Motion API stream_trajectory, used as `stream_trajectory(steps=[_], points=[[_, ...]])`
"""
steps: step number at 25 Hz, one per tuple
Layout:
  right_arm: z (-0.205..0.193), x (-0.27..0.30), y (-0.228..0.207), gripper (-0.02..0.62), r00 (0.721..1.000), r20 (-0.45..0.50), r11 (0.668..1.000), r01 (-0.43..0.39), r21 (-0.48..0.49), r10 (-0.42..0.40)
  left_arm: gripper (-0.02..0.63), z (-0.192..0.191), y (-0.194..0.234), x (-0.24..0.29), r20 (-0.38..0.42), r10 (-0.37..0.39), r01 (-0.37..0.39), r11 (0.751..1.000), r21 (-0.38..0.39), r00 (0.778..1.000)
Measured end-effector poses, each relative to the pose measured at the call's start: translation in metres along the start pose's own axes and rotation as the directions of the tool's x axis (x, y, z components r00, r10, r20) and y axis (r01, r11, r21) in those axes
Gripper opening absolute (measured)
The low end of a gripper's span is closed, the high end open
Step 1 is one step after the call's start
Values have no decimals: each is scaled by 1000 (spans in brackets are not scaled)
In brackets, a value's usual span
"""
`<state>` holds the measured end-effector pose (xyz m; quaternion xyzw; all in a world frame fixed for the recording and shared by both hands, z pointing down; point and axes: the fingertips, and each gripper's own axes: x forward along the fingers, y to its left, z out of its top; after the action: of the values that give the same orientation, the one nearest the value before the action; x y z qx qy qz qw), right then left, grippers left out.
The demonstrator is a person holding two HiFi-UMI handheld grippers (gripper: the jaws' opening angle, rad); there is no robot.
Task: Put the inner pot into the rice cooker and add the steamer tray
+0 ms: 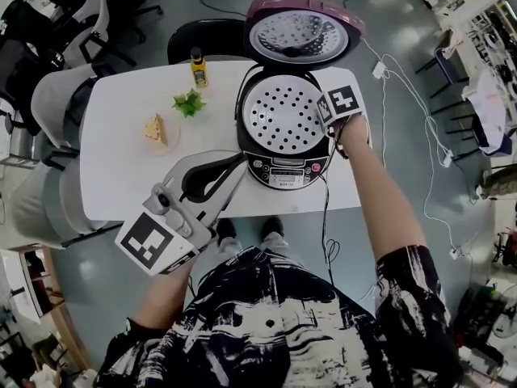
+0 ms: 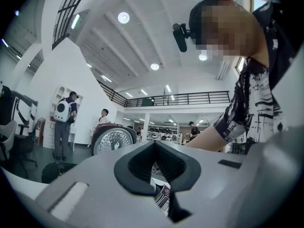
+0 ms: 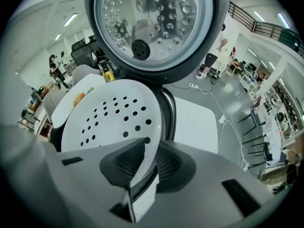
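The dark-red rice cooker (image 1: 283, 172) stands on the white table with its lid (image 1: 300, 31) swung up. The white perforated steamer tray (image 1: 283, 111) lies level in the cooker's mouth and hides whatever is under it. My right gripper (image 1: 327, 124) points steeply down at the tray's right rim. In the right gripper view the thin rim of the tray (image 3: 109, 118) runs between the jaws of the right gripper (image 3: 140, 167), which stand slightly apart, open. My left gripper (image 1: 236, 164) hovers level before the cooker's front left, shut and empty; its own view shows the left gripper (image 2: 154, 144) meeting at the tips.
On the table (image 1: 121, 168) left of the cooker are a yellow bottle (image 1: 199, 67), a small green plant (image 1: 189, 102) and a plate with a cake slice (image 1: 155, 129). Chairs crowd the far left. A white cable (image 1: 404, 95) runs off to the right.
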<state>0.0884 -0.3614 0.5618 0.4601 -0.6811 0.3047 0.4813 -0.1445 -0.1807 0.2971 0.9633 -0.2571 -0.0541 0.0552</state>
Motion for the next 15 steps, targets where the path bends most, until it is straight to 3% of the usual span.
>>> stream_trajectory(steps=[6,15], points=[[-4,-6,0,81,1000,4,1000,-11,-8,11,5,-1,-9,7,-8,-18,19,1000,1,1000],[-4,0,1,115,993,-21,968,111,-224,-119,5,2,-16,9,-8,-22,22,1000,11,1000]])
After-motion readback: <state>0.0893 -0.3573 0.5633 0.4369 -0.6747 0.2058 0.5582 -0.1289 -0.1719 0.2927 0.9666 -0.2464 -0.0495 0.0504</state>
